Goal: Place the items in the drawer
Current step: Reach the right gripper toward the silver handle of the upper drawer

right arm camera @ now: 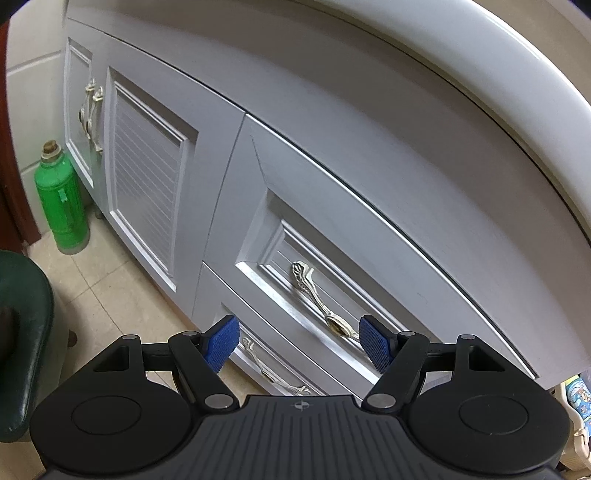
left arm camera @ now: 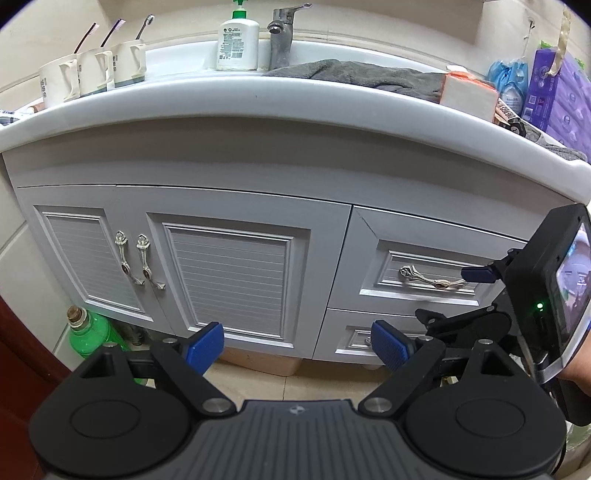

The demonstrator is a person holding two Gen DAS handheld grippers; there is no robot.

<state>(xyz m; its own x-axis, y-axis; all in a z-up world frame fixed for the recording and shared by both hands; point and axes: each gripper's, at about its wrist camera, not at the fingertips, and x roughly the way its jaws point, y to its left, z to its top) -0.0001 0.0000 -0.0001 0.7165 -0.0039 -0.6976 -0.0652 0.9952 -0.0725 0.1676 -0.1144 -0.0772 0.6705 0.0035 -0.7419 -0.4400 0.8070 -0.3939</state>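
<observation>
There are two drawers on the right side of the grey cabinet, the top drawer (left arm camera: 424, 273) and the bottom drawer (left arm camera: 354, 338), and both are shut. Each has one silver handle; the top drawer handle (right arm camera: 320, 301) shows well in the right wrist view. Two cabinet doors (left arm camera: 225, 277) sit to the left, each with one handle too. On the white sink top (left arm camera: 258, 99) stand three cups (left arm camera: 88, 72) with one toothbrush in each, one soap bottle (left arm camera: 237, 43), one tap (left arm camera: 282, 35), a grey towel (left arm camera: 369, 75) and a white and orange box (left arm camera: 467, 94). One green bottle (right arm camera: 61, 206) stands on the floor by the wall. The left hand-held gripper (left arm camera: 297, 343) is wide apart and holds nothing, with lots of free space in front of it. The right hand-held gripper (right arm camera: 299, 343) is wide apart too, empty, its blue pads on either side of the top drawer handle end and close to it. The purple packs (left arm camera: 557, 92) at the far right are cut off by the edge. The bottom drawer is partly hidden behind the grippers.
</observation>
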